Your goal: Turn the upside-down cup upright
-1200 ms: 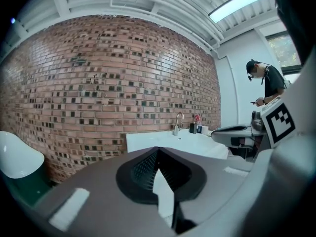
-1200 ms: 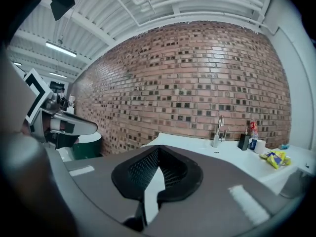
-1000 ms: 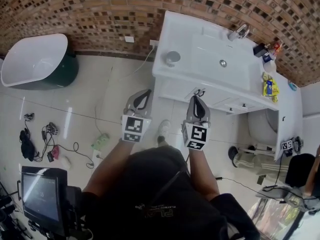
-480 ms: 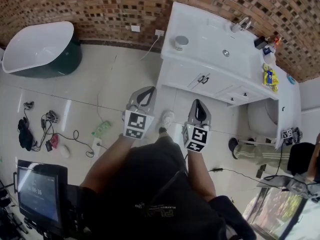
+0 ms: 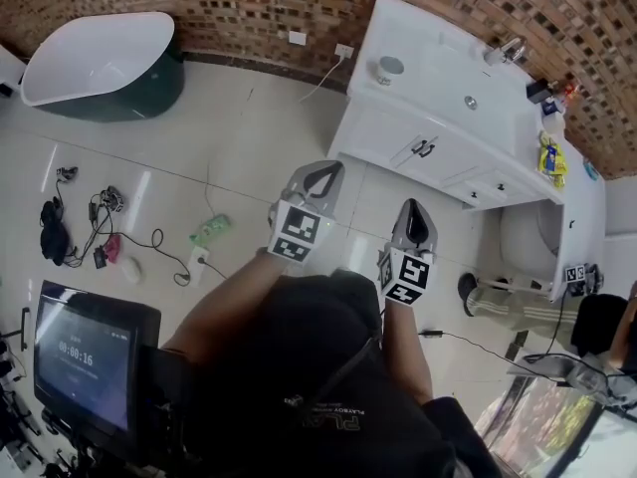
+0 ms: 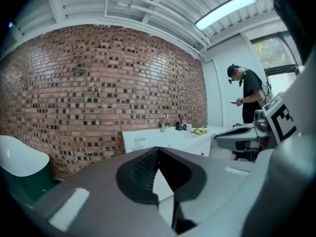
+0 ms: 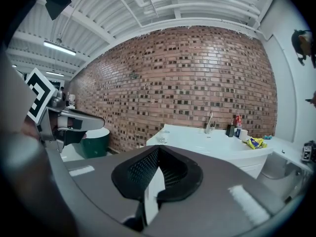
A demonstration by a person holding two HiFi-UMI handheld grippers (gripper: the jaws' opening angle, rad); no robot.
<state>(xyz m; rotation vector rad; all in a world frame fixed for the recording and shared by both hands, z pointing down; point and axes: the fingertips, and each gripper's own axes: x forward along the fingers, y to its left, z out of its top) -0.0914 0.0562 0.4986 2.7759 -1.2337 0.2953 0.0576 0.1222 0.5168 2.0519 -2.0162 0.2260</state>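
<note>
Small translucent cup [image 5: 390, 68] sits at the left front corner of the white vanity counter [image 5: 438, 48]. Left gripper [image 5: 323, 172] and right gripper [image 5: 416, 212] are well apart from it, jaws clenched on nothing (both over the pale floor tiles [image 5: 229, 157]).

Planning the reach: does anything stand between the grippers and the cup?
Nothing visible does. The left gripper and right gripper hang over floor short of the counter; the cup stands alone near its left end.
</note>
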